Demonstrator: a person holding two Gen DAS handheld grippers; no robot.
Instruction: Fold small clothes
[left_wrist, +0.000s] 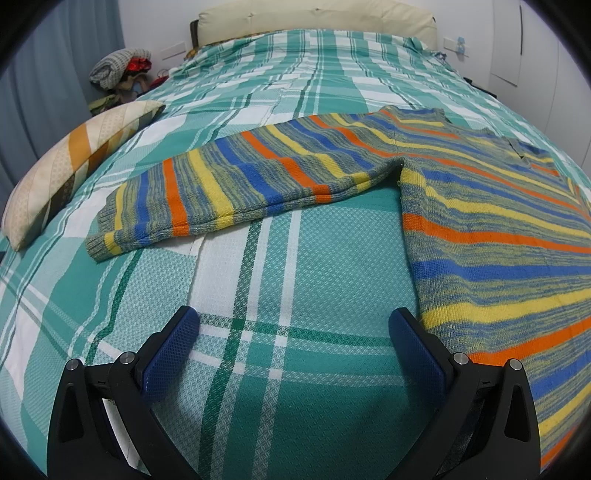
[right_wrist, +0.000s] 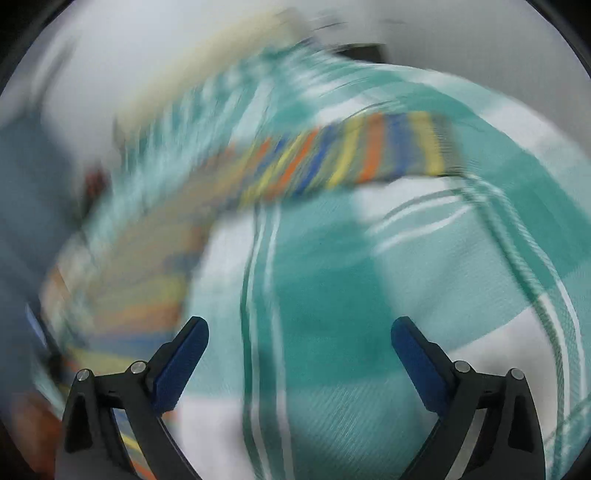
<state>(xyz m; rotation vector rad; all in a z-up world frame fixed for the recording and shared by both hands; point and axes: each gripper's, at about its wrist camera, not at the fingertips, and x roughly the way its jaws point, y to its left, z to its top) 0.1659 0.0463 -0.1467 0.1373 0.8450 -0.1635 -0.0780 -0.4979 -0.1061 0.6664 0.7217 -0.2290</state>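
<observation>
A striped knit sweater in blue, yellow, orange and grey lies flat on the bed. Its left sleeve stretches out to the left, its body fills the right side. My left gripper is open and empty, low over the bedspread just left of the sweater's body, below the armpit. In the right wrist view the picture is motion-blurred; the other sleeve lies ahead and the body is at the left. My right gripper is open and empty over the bedspread.
The bed has a teal and white plaid bedspread. A striped pillow lies at the left edge. A pile of clothes sits by the curtain at the back left. A cream headboard is at the far end.
</observation>
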